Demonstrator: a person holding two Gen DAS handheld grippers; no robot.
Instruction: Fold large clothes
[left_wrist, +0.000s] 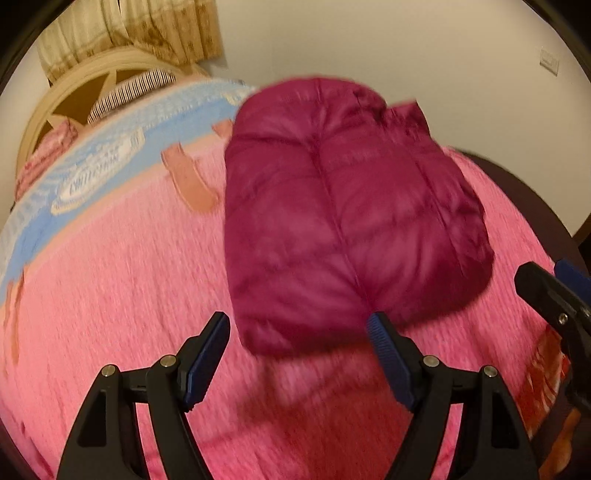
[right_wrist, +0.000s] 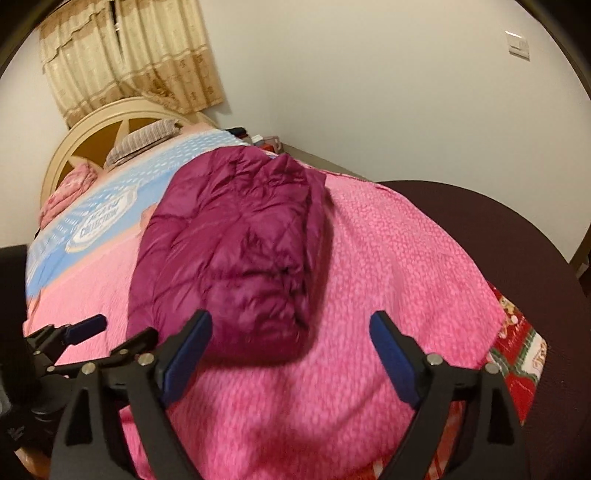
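Observation:
A magenta puffer jacket (left_wrist: 343, 218) lies folded into a compact bundle on the pink bedspread (left_wrist: 110, 295); it also shows in the right wrist view (right_wrist: 232, 251). My left gripper (left_wrist: 299, 325) is open and empty, just in front of the jacket's near edge. My right gripper (right_wrist: 291, 325) is open and empty, near the jacket's near right corner. The right gripper shows at the right edge of the left wrist view (left_wrist: 554, 291), and the left gripper shows at the lower left of the right wrist view (right_wrist: 110, 332).
The bed has a blue printed sheet (right_wrist: 110, 206), a striped pillow (right_wrist: 144, 142) and a cream headboard (right_wrist: 81, 144) at the far end. Curtains (right_wrist: 129, 55) hang behind it. A red patterned cloth (right_wrist: 517, 350) lies at the bed's right edge, beside a dark rounded surface (right_wrist: 498, 236).

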